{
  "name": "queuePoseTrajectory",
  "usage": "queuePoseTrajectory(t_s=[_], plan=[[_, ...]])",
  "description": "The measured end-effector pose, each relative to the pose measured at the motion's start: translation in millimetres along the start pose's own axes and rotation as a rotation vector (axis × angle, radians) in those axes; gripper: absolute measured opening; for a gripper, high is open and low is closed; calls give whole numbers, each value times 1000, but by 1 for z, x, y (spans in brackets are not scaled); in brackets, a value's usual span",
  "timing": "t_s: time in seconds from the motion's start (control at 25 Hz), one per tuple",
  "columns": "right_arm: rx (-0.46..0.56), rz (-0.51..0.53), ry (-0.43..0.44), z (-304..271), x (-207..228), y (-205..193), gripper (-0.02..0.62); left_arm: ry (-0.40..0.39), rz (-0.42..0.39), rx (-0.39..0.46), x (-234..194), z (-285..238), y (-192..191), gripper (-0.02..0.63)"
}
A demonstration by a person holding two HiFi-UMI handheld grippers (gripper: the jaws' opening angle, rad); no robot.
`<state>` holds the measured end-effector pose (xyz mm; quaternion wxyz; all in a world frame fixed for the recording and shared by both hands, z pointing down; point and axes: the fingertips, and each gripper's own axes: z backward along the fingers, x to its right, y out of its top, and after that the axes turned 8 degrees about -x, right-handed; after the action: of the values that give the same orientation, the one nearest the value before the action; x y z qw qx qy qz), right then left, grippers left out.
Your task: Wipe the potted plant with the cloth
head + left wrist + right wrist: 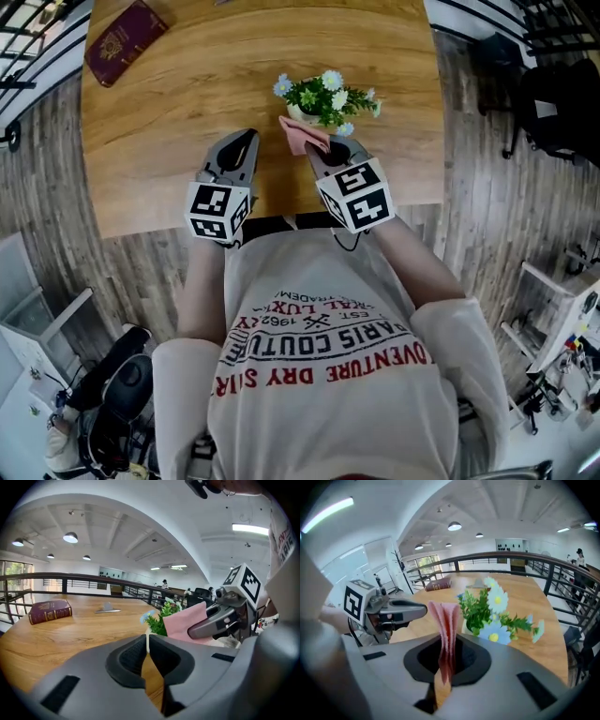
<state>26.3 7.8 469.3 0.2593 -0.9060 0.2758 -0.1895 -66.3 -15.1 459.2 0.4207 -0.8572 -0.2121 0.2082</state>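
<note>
A small potted plant (325,99) with green leaves and white and blue flowers stands near the front edge of the wooden table (187,94). My right gripper (325,148) is shut on a pink cloth (302,134), which sticks out of its jaws just in front of the plant. The cloth (445,625) stands up folded between the pads, left of the plant (487,616). My left gripper (240,148) hovers shut and empty to the left of the plant. From the left gripper view, the plant (159,618) and cloth (185,620) lie ahead to the right.
A dark red book (125,39) lies at the table's far left corner. A small grey object (108,608) rests farther back on the table. A black railing (93,581) runs behind the table. A dark chair (553,103) stands on the floor at right.
</note>
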Motion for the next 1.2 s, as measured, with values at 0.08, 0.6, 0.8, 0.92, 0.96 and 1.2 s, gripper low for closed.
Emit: queuePoseTrajectory(t_s=[0.08,0.6,0.8,0.92,0.96,1.2], plan=[[48,52,21,16,5,14,37,35,4,47,5,1,6,30],[266,80,-100,99,102,60,35,-120,-229,19,43,-51,-3,439],[251,-19,-170,94,143,53,36,-172,-279,-31,35,-85,-9,479],[221,-54,-198,84,161,47,35,-234,-315,-72,35,-103,-13,488],[209,-68,-208,81,166,45,35,-261,-323,-77,36,-107,-12,489],[162,-133,-254,60,186,40,36,-398,-445,-95,42,-131,-9,509]])
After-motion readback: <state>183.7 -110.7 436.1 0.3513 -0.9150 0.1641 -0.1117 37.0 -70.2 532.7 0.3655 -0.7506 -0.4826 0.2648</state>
